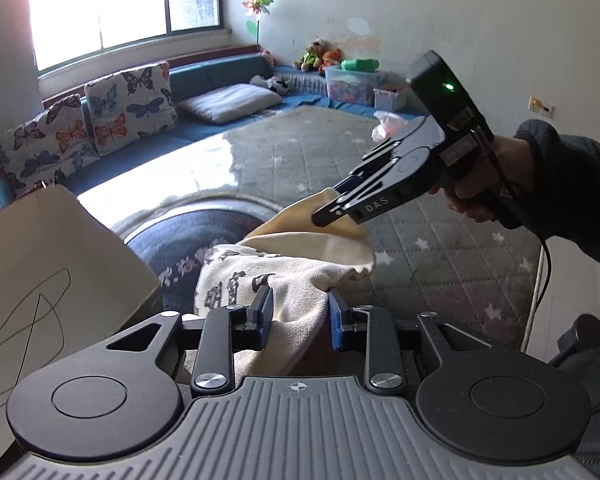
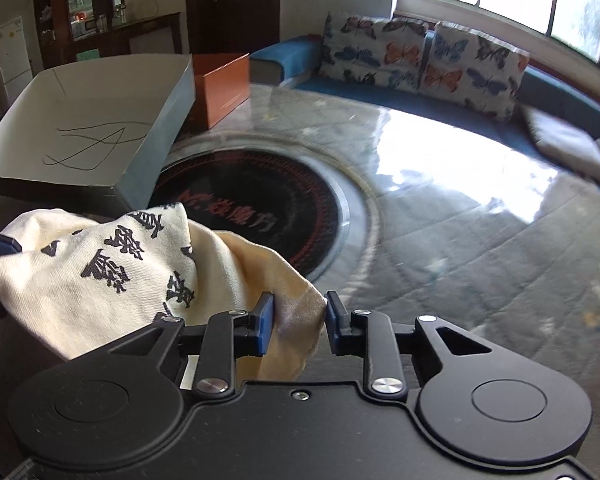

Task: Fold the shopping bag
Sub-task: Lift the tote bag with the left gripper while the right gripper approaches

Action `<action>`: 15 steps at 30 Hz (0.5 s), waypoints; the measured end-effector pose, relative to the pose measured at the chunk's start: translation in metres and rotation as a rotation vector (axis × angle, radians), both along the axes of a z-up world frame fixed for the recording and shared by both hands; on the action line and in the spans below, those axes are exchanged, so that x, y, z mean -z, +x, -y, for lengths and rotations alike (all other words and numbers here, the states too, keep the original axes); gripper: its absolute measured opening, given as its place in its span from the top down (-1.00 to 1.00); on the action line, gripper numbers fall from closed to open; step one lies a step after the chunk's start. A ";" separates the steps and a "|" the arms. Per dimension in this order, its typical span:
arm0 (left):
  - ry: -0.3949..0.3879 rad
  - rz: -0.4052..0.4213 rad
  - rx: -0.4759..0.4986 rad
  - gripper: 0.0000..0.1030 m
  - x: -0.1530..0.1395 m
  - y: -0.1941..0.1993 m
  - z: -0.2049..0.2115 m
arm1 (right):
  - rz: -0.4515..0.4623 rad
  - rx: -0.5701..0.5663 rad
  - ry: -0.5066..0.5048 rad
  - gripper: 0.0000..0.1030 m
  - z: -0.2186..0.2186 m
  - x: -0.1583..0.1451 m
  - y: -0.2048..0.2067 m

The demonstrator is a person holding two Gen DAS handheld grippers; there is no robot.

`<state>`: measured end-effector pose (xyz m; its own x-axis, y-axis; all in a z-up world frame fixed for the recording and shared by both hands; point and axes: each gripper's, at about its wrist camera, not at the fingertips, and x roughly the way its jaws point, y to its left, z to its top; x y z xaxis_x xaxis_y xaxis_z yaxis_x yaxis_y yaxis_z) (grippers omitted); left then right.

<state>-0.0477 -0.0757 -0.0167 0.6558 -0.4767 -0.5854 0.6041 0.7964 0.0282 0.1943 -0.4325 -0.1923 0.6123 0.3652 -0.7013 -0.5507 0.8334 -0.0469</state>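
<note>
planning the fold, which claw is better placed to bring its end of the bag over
Right, probably. The right claw pinches a raised, free edge of the shopping bag, while the left claw grips the bunched printed part lower down and can anchor it.

One bag [image 1: 284, 276], two butterfly cushions [image 1: 132, 100], one box [image 2: 92, 128].

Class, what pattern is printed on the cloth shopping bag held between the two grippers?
Black Chinese-style characters on cream cloth shopping bag, clearest in the right wrist view.
</note>
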 end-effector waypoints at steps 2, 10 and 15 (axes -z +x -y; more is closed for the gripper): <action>-0.011 0.009 -0.001 0.57 -0.003 0.002 0.002 | 0.019 0.014 -0.006 0.44 0.007 -0.007 -0.001; -0.001 0.032 0.032 0.65 -0.009 0.014 0.019 | -0.010 0.058 0.012 0.44 0.034 -0.016 -0.001; 0.065 0.064 0.076 0.48 -0.005 0.021 0.040 | -0.021 0.063 0.005 0.44 0.037 -0.012 -0.002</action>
<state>-0.0272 -0.1156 -0.0113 0.6562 -0.4891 -0.5746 0.6581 0.7435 0.1187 0.1921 -0.4694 -0.1806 0.6194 0.3301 -0.7123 -0.4979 0.8667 -0.0314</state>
